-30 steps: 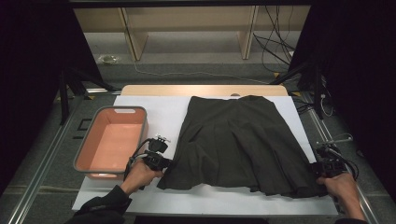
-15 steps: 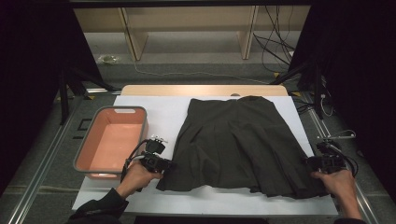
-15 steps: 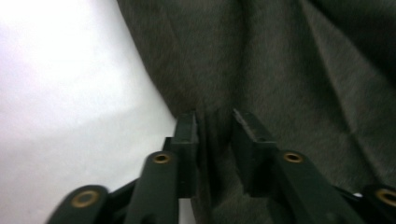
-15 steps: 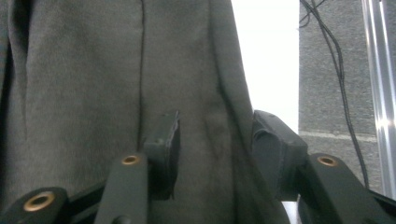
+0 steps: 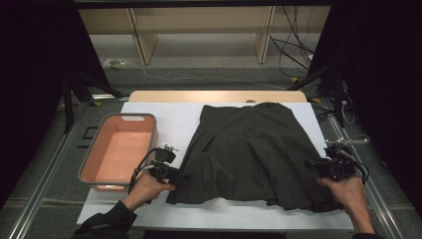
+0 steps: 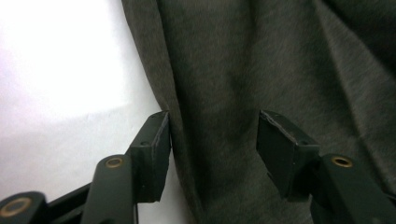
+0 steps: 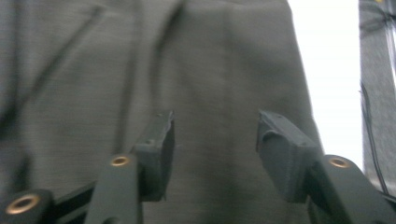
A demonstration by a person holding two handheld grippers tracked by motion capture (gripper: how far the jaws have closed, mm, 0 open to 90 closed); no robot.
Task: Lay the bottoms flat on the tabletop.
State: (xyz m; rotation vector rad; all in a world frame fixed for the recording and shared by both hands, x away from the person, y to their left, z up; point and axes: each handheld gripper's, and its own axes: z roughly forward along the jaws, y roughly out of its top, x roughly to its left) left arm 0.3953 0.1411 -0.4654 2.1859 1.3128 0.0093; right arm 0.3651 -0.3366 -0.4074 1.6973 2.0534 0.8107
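Observation:
A dark pleated skirt [image 5: 251, 154] lies spread flat on the white table cover, waistband at the far side. My left gripper [image 5: 178, 175] sits at the skirt's lower left edge. Its jaws have just been opening and stand open [image 6: 212, 123], with the skirt's side edge [image 6: 261, 70] lying loose between them and no pad pressing on it. My right gripper [image 5: 311, 164] hovers over the lower right edge. Its jaws have also just been opening and are open [image 7: 215, 123], with skirt fabric [image 7: 187, 60] seen beyond the gap, not gripped.
A salmon-pink bin [image 5: 89, 164] stands empty to the left of the skirt, close to my left hand. The white table cover [image 5: 164, 114] ends at a wooden strip [image 5: 219, 95] at the back. Cables [image 5: 348, 142] lie by the right rail.
Both grippers went from shut on the skirt's lower corners to open, letting the fabric go. The right hand lifted and drew slightly inward over the skirt; the left hand stayed put.

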